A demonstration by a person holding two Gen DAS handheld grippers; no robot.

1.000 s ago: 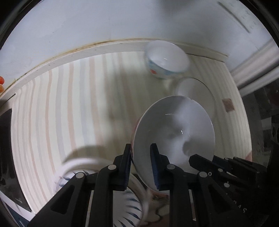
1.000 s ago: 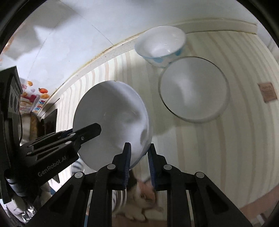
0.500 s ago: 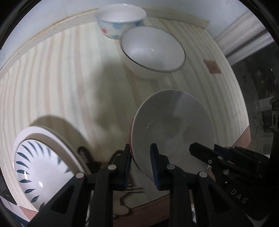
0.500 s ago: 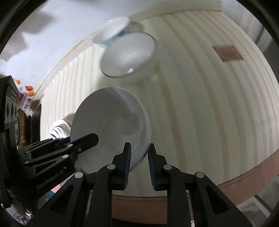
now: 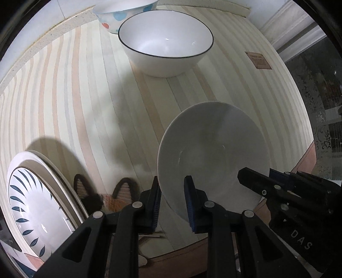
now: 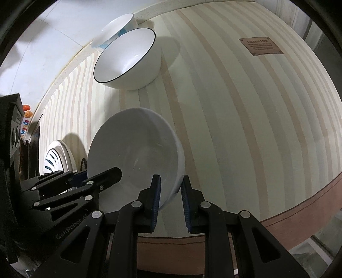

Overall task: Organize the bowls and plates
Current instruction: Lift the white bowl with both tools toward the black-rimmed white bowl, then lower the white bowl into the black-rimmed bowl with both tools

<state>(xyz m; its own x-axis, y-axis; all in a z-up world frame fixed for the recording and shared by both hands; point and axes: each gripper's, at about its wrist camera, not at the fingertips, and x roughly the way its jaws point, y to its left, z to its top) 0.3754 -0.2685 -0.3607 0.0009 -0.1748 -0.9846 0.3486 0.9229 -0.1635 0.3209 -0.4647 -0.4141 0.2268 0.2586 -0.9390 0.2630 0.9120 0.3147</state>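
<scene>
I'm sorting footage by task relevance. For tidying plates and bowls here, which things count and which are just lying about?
Job:
- plain white bowl, gripped at its rim by left claw and right claw
- black-rimmed bowl
- dotted bowl
- leaf-pattern plate

Lying about:
- striped mat
- brown label

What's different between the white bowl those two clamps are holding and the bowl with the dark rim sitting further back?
The plain white bowl has no trim; the black-rimmed bowl has a thin dark line around its lip. The plain white bowl is tilted, pinched at opposite rim edges by the left gripper and right gripper; the black-rimmed bowl stands upright on the striped mat, untouched, beside a dotted bowl. Both are white, glossy and empty.
</scene>
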